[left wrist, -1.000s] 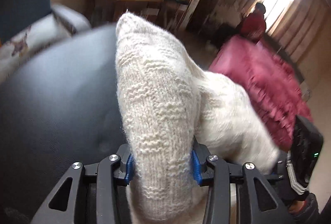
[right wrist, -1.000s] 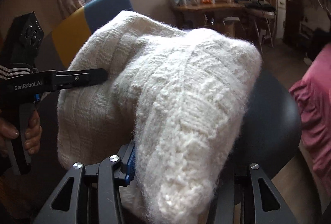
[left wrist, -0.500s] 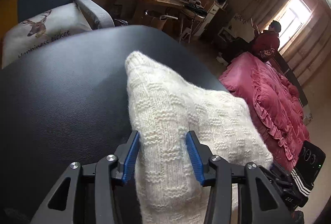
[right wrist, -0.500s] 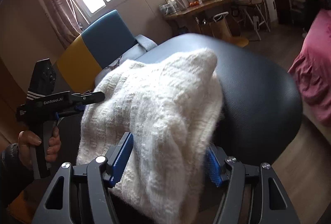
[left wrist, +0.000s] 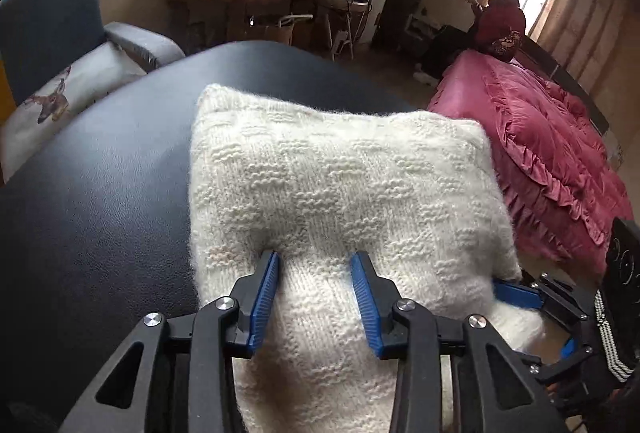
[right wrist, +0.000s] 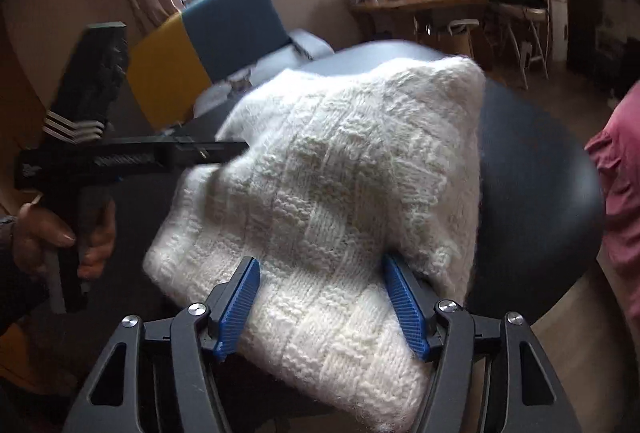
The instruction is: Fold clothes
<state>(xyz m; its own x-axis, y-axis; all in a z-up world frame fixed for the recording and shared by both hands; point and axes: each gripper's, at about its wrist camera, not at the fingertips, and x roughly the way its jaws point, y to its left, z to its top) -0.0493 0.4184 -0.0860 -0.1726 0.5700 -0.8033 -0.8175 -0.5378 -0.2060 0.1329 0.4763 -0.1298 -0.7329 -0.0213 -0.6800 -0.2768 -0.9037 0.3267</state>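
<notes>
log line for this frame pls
task: fold clothes | left gripper: open, straddling sweater | right gripper: open, straddling sweater | sweater: folded, on black table

A folded white knit sweater (right wrist: 340, 185) is seen on a dark padded surface (right wrist: 536, 193). The right gripper (right wrist: 324, 303) is spread wide, blue pads at either side of the near fold, at 6 o'clock. The left gripper (right wrist: 224, 149), held by a hand (right wrist: 60, 233), is seen at 9 o'clock, its tip touching the knit.
</notes>
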